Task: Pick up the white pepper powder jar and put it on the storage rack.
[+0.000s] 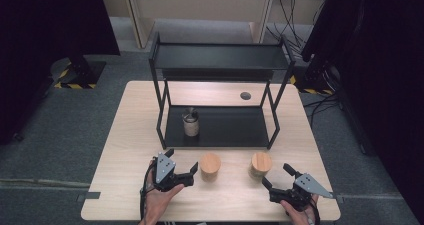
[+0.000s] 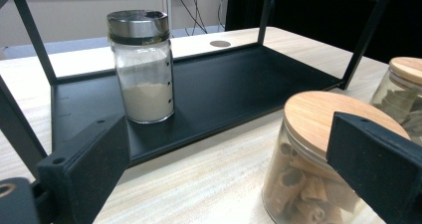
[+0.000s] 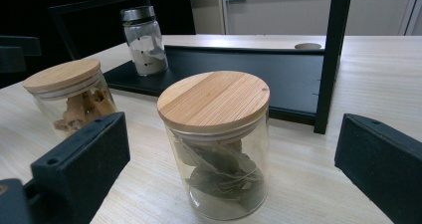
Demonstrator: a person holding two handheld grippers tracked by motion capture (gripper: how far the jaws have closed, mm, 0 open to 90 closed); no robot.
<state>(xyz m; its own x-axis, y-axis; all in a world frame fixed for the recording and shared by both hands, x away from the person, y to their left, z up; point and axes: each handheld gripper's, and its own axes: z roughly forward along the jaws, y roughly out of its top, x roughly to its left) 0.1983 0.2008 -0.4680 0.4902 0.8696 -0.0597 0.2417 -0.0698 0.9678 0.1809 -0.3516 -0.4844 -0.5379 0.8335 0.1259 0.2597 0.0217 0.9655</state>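
Two wood-lidded glass jars before the black rack (image 1: pixel 220 135).

We hold both grippers (image 1: pixel 181 168) (image 1: pixel 278 177) released; the leaf jar (image 3: pixel 216 144) stands at twelve o'clock between our right jaws.

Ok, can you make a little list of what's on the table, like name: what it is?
table: light wood
rack: black, two shelves
shaker jar: metal lid, pale powder, upright on the rack's bottom shelf
left jar: wooden lid, brown curled pieces inside, on the table
right jar: wooden lid, dark leaves inside, on the table
left gripper: open, beside the left jar
right gripper: open, near the right jar
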